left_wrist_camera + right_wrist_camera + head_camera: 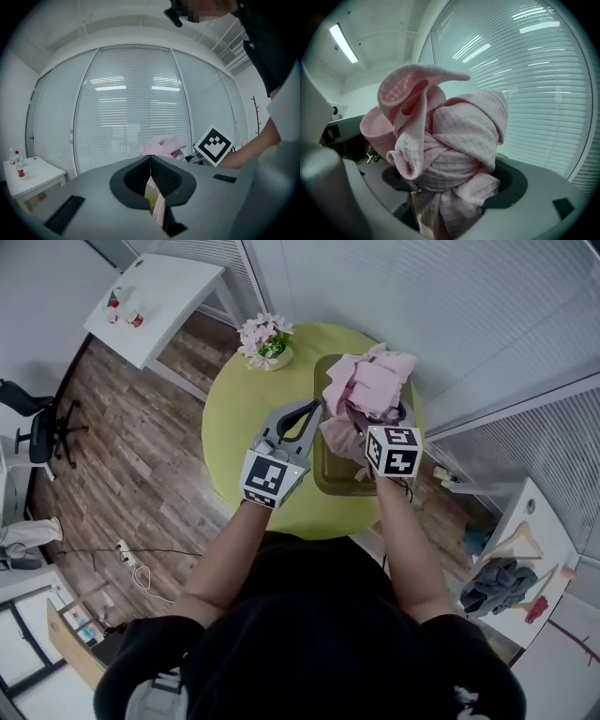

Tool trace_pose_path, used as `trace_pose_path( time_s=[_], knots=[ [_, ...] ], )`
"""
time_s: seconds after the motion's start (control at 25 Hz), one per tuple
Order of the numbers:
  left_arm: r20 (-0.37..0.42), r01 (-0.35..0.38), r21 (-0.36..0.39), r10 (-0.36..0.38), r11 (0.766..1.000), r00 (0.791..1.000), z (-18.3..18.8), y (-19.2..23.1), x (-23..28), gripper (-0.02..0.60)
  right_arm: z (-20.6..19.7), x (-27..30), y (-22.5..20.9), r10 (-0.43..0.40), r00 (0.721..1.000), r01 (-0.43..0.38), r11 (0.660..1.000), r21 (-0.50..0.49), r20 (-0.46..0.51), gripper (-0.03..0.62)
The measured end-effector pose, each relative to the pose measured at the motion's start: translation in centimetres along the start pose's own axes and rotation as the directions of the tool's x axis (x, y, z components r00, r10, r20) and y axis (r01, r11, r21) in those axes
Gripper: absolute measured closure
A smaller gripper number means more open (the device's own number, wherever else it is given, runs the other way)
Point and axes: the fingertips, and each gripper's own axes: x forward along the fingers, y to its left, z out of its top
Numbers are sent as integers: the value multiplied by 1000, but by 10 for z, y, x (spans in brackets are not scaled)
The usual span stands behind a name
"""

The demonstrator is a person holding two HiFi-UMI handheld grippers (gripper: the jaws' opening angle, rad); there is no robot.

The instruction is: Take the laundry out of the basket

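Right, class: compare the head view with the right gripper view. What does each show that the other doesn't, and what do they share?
Head view only: the round yellow-green table, the flower pot, the olive basket and the left gripper, its jaws together. Right gripper view only: a ceiling strip light, and a close look at the right gripper clamped on the bunched pink waffle-weave cloth. Both: the pink waffle-weave cloth and the window blinds.

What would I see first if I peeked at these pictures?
A big bunch of pink towel, squeezed in the right gripper over the basket. Next, the round yellow-green table with pink flowers at its far edge.
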Motion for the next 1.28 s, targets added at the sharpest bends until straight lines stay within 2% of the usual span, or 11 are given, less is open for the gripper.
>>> trace_pose_path(
  time_s=[0.36,0.64,0.96,1.28],
  knots=[
    [32,-73,19,72,997,997,30,6,-23,571,54,-28,19,65,992,-59,997,-58,112,140],
    [50,-118,22,117,993,992,44,26,-44,571,89,-44,44,103,978,-87,992,-96,182,140],
    [78,-105,24,103,994,992,54,50,-71,571,120,-55,79,89,967,-62,991,-117,239,140],
    [88,-102,20,100,995,991,47,82,-112,571,146,-65,127,69,953,-28,990,-141,294,140]
  ],
)
